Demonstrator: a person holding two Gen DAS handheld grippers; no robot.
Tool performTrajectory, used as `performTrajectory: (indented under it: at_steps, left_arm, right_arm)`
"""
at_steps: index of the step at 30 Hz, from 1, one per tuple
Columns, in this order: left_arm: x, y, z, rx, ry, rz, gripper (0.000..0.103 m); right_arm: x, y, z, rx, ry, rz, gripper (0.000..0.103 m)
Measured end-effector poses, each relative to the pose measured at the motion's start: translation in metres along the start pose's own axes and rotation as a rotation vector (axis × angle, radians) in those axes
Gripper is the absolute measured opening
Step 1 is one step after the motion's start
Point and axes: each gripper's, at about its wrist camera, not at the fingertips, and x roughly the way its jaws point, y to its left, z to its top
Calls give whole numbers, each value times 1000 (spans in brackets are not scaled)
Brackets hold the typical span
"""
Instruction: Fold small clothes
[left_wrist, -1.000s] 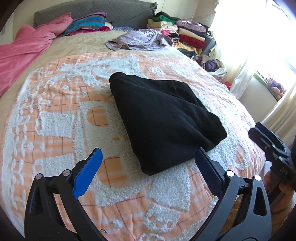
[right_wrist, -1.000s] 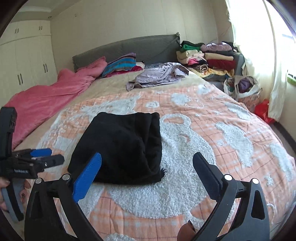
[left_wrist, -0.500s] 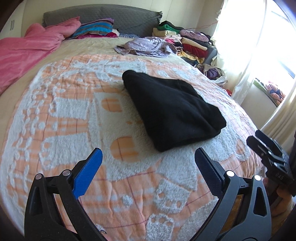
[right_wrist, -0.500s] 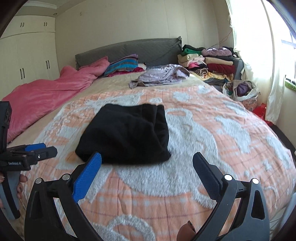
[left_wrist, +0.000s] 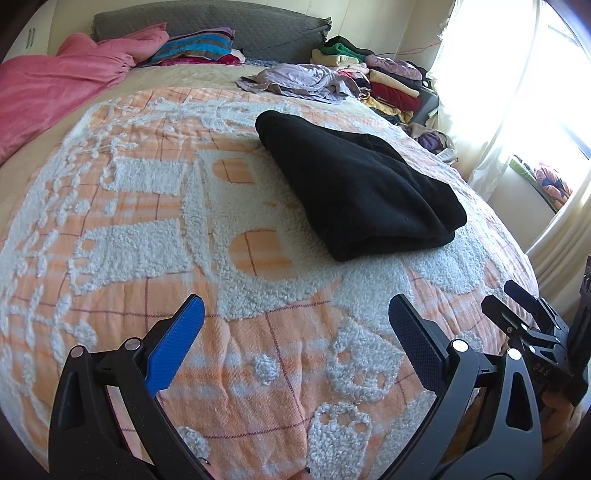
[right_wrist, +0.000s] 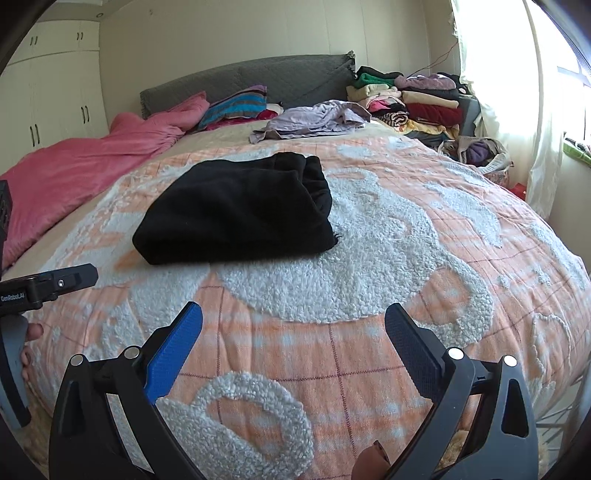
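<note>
Bedroom w/ a bed (left_wrist: 110, 229) under an orange-and-white tufted blanket (left_wrist: 258, 332); grey headboard (right_wrist: 295, 77) at the far end, pink duvet (left_wrist: 48, 92) along one side, striped pillow (right_wrist: 236, 105) by the headboard. Folded black garment (left_wrist: 354, 184) lies flat mid-blanket, nothing touching it. Lilac crumpled clothes (left_wrist: 295, 79) sit beyond it, near a stack of folded clothes (right_wrist: 417, 99) beside the bed by the bright curtained window (left_wrist: 517, 74). Left tool (left_wrist: 295, 332) hovers over the near blanket edge, fingers wide apart, empty, well short of the garment. Right tool (right_wrist: 293, 332) likewise: spread apart, empty, over the near edge. White wardrobe (right_wrist: 55, 92) stands at the far wall.
</note>
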Motion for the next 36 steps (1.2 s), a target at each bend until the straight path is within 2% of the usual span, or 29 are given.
performTrajectory:
  at_steps: [36]
  left_arm:
    - [1,8,0,-14,17,51,93]
  right_arm:
    - [4,4,-3,-16,-6,8,98]
